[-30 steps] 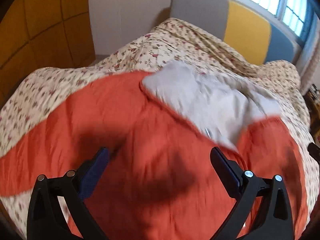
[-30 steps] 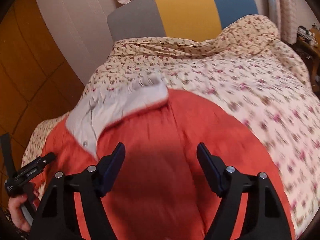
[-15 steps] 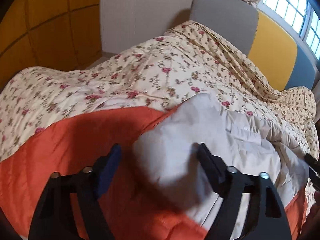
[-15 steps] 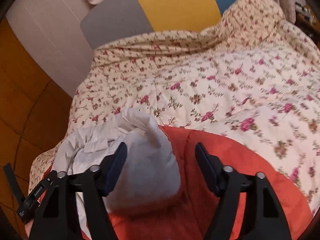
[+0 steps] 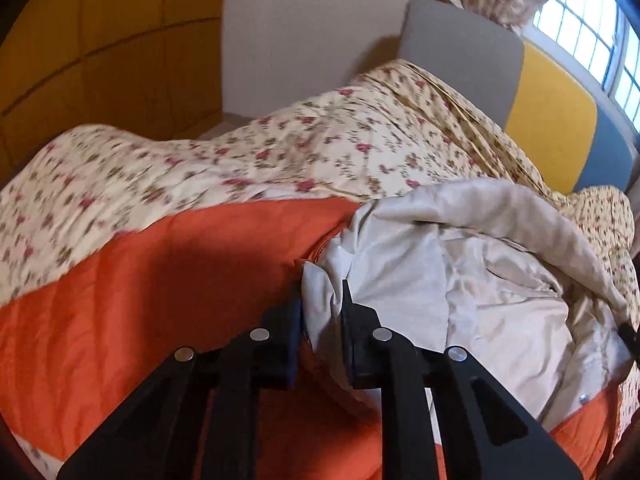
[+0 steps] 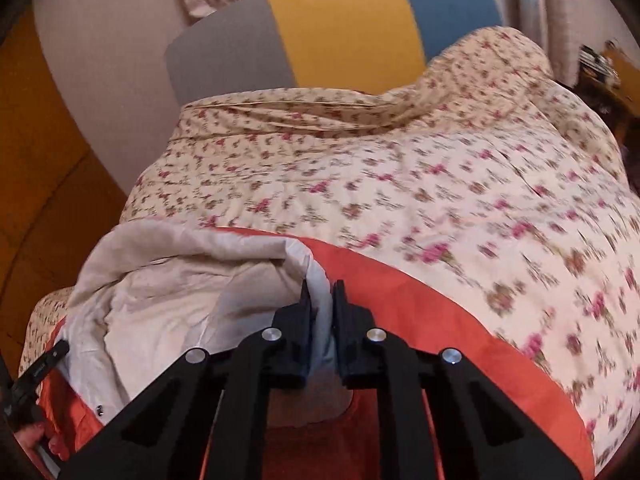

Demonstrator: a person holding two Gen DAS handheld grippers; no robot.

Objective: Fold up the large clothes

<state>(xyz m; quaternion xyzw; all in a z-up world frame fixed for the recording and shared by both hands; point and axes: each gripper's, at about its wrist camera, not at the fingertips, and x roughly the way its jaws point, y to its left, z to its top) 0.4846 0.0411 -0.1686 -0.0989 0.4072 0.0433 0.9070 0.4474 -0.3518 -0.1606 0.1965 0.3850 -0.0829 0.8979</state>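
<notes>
With jaws just closed, both grippers pinch jacket.

An orange jacket with pale grey-beige lining is noted. A cream quilt is patterned with pink flowers. The headboard is panelled grey, yellow and blue. Black grippers are observed.

My left claw tilts downward, its 2 jaws just closed in to a narrow gap with a fold of pale cloth pinched between them. My right claw tilts downward too, jaws likewise just drawn together, clamping pale cloth. My left hand shows at the near left edge.
</notes>
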